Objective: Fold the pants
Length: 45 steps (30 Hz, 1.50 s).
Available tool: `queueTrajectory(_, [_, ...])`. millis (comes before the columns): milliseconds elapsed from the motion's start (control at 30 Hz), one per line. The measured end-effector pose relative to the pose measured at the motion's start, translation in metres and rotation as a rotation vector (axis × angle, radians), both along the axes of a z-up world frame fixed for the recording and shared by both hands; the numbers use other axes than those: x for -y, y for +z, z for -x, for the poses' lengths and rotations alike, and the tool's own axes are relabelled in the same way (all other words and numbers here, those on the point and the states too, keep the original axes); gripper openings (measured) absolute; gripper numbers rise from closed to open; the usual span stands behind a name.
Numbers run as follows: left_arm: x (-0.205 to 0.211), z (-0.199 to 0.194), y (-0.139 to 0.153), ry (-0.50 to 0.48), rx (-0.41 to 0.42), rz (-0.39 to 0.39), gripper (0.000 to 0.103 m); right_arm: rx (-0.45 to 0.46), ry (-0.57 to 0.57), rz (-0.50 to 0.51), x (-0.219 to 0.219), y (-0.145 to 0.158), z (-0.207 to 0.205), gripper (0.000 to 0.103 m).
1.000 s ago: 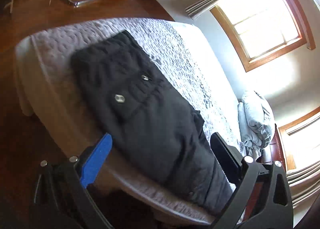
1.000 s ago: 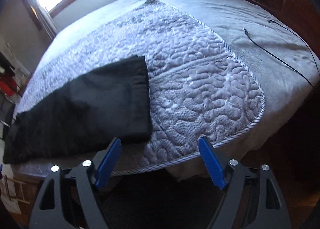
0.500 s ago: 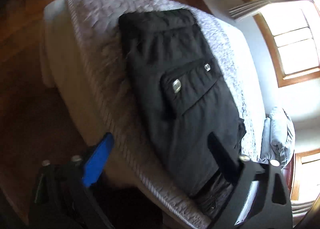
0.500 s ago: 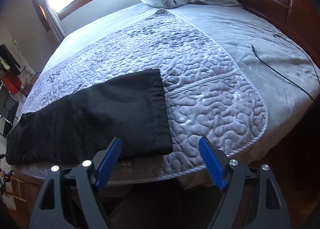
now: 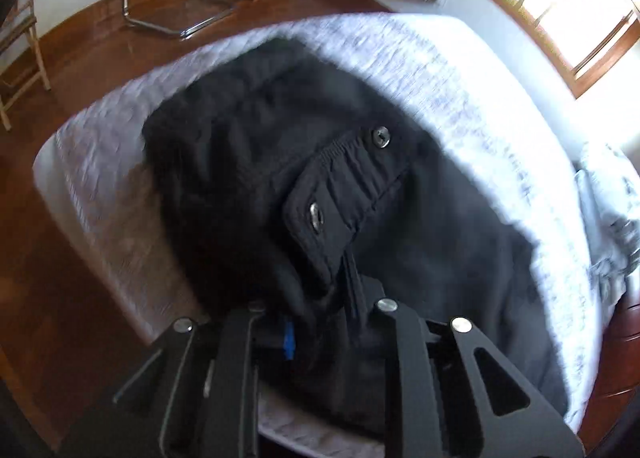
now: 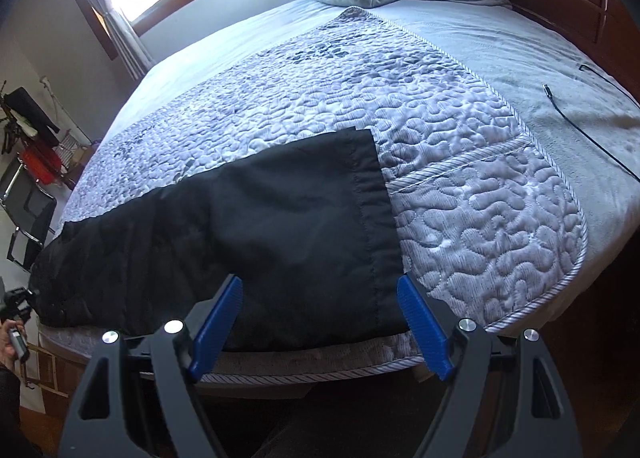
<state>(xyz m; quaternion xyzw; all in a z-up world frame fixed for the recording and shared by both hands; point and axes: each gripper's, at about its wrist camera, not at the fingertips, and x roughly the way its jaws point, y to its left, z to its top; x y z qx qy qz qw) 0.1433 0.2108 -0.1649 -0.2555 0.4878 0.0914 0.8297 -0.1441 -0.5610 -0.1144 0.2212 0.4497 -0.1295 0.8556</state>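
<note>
Across the quilted bed [image 6: 460,186] the black pants [image 6: 260,234] lay lengthwise along its near edge. My left gripper [image 5: 320,322] had just clamped onto the waist end; my right gripper [image 6: 320,318] hung unclenched just before the hem.

The left tongs [image 5: 320,322] have just been closing and now pinch black cloth. The right tongs [image 6: 320,322] stand wide, gripping nothing.

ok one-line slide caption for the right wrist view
Open right gripper poised over the hem end of black pants lying flat on a quilted bedspread.
</note>
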Motion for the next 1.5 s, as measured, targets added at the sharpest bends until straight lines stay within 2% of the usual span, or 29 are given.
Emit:
queueTrajectory(100, [0.001, 0.019, -0.001, 0.021, 0.025, -0.024, 0.046, -0.012, -0.01, -0.018, 0.002, -0.001, 0.005, 0.081])
queueTrajectory(133, [0.003, 0.026, 0.002, 0.032, 0.036, -0.026, 0.065, -0.013, -0.018, -0.028, 0.004, -0.001, 0.008, 0.083])
queueTrajectory(167, [0.005, 0.035, 0.005, 0.042, 0.051, -0.023, 0.078, -0.011, -0.026, -0.044, 0.006, 0.0, 0.011, 0.087])
queueTrajectory(267, [0.013, 0.063, 0.02, 0.038, 0.087, 0.008, 0.087, 0.007, -0.061, -0.12, 0.011, -0.003, 0.027, 0.089])
queueTrajectory(433, [0.052, 0.095, 0.038, 0.001, 0.098, -0.015, 0.093, -0.01, -0.085, -0.22, 0.011, -0.026, 0.041, 0.089])
queueTrajectory(500, [0.073, 0.096, 0.04, -0.019, 0.117, -0.024, 0.093, 0.003, -0.093, -0.252, 0.013, -0.033, 0.042, 0.086])
queueTrajectory(567, [0.095, 0.092, 0.051, -0.048, 0.137, -0.023, 0.093, 0.043, -0.093, -0.299, 0.018, -0.036, 0.039, 0.076])
queueTrajectory(700, [0.135, 0.076, 0.045, -0.153, 0.12, -0.04, 0.093, 0.086, -0.137, -0.366, 0.038, -0.043, 0.026, 0.073])
queueTrajectory(767, [0.149, 0.066, 0.036, -0.187, 0.098, -0.069, 0.095, 0.089, -0.146, -0.352, 0.044, -0.043, 0.021, 0.06])
queueTrajectory(800, [0.154, 0.062, 0.032, -0.196, 0.081, -0.083, 0.095, 0.098, -0.144, -0.326, 0.047, -0.04, 0.018, 0.048])
queueTrajectory(867, [0.162, 0.052, 0.018, -0.215, 0.041, -0.125, 0.096, 0.092, -0.142, -0.278, 0.052, -0.035, 0.014, 0.016])
queueTrajectory(933, [0.166, 0.046, 0.006, -0.221, 0.012, -0.14, 0.096, 0.063, -0.141, -0.273, 0.058, -0.033, 0.006, 0.012])
queueTrajectory(1000, [0.168, 0.04, -0.006, -0.215, -0.013, -0.148, 0.098, -0.015, -0.155, -0.317, 0.063, -0.042, 0.002, 0.012])
queueTrajectory(1100, [0.178, 0.036, -0.008, -0.233, -0.014, -0.201, 0.099, -0.033, -0.139, -0.319, 0.059, -0.046, 0.011, 0.023])
queueTrajectory(1167, [0.184, 0.037, -0.005, -0.256, -0.013, -0.209, 0.099, -0.016, -0.141, -0.343, 0.058, -0.044, 0.021, 0.059])
queueTrajectory(1233, [0.185, 0.038, 0.005, -0.254, 0.002, -0.195, 0.099, 0.034, -0.174, -0.394, 0.059, -0.041, 0.036, 0.062])
queueTrajectory(1400, [0.18, 0.05, 0.035, -0.216, 0.117, -0.174, 0.099, 0.094, -0.245, -0.569, 0.061, -0.052, 0.048, 0.066])
queueTrajectory(1500, [0.174, 0.048, 0.037, -0.2, 0.117, -0.176, 0.099, 0.086, -0.261, -0.599, 0.057, -0.064, 0.04, 0.066])
